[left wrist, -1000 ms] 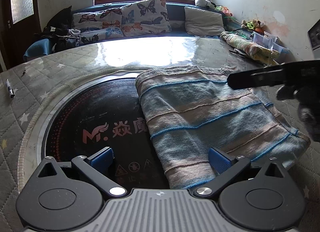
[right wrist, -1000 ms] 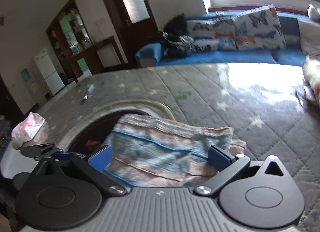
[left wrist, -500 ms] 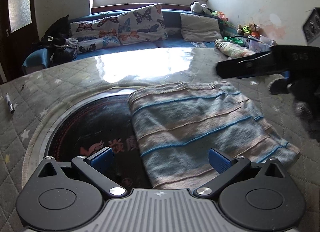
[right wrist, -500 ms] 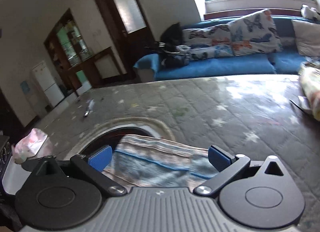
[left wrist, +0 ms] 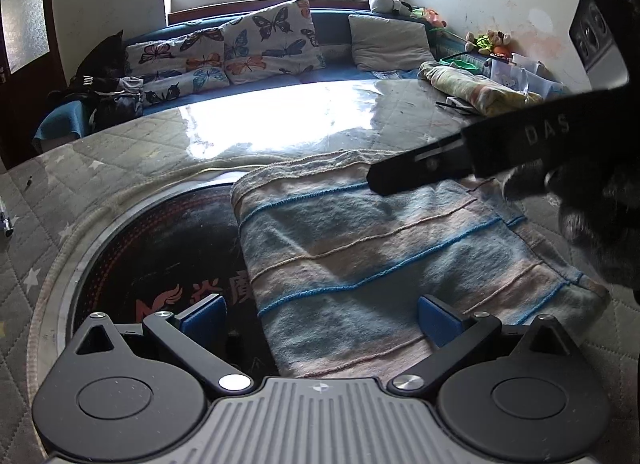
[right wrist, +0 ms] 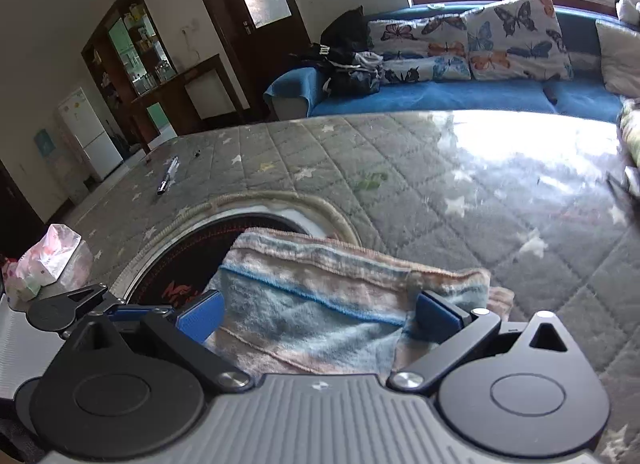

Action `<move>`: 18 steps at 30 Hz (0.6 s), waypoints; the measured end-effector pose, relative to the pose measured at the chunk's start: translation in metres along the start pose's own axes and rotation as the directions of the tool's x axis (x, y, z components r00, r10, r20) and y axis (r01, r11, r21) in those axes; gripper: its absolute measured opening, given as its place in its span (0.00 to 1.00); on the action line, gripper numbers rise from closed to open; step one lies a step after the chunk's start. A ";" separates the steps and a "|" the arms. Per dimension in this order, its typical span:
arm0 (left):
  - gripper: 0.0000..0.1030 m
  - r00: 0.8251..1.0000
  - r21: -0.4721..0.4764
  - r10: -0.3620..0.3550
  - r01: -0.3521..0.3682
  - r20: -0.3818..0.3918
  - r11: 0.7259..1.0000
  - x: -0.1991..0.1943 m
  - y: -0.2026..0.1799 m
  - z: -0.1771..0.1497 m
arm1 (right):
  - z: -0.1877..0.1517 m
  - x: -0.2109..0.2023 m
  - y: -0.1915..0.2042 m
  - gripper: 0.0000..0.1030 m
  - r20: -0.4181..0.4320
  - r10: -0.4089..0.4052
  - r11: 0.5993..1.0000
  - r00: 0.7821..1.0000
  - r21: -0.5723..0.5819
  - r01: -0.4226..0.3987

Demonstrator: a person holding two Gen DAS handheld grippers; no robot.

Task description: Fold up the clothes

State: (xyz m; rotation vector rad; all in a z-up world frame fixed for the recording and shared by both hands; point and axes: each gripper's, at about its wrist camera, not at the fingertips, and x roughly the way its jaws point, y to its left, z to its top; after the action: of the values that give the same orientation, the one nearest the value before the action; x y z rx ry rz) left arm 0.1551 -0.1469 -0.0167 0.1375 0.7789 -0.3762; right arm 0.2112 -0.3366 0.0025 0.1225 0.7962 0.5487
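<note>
A folded striped cloth (left wrist: 380, 248), blue, pink and cream, lies flat on the quilted table, partly over the dark round centre plate (left wrist: 160, 256). It also shows in the right wrist view (right wrist: 320, 304). My left gripper (left wrist: 320, 318) is open and empty, low over the cloth's near edge. My right gripper (right wrist: 318, 314) is open and empty, over the cloth's right end. The right gripper's black body (left wrist: 500, 148) crosses the left wrist view above the cloth's far right corner. The left gripper (right wrist: 80, 304) shows at the left in the right wrist view.
The quilted grey table cover (right wrist: 400, 168) has a pen (right wrist: 168, 176) at far left and a plastic bag (right wrist: 48, 260) near the left edge. A rolled floral cloth (left wrist: 472, 88) and boxes lie at far right. A blue sofa (right wrist: 440, 100) with cushions stands behind.
Both grippers rose and drew back half a second ago, then came down closer over the cloth. The cloth has not moved. Both grippers stay open.
</note>
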 end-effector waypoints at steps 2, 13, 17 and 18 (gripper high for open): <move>1.00 1.000 0.003 -0.005 0.005 0.016 1.000 -0.006 -0.002 0.002 | 0.006 -0.003 0.004 1.00 0.013 -0.016 1.000 1.000 -0.023 0.017; 1.00 1.000 0.025 -0.031 0.031 -0.004 0.999 0.007 -0.012 -0.002 | 0.010 0.033 -0.004 1.00 -0.077 -0.179 0.983 0.981 -0.060 0.175; 1.00 1.000 0.028 -0.030 0.030 -0.008 0.999 0.007 -0.011 -0.003 | 0.007 0.041 -0.007 1.00 -0.093 -0.245 0.968 0.965 -0.087 0.237; 1.00 1.000 0.030 -0.029 0.029 -0.005 0.999 0.006 -0.012 -0.003 | 0.009 0.040 -0.008 1.00 -0.086 -0.249 0.967 0.965 -0.074 0.243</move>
State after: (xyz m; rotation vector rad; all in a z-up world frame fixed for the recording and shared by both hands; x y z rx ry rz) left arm 0.1527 -0.1586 -0.0224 0.1558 0.7809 -0.4155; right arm 0.2438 -0.3215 -0.0192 -0.0608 0.8718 0.3451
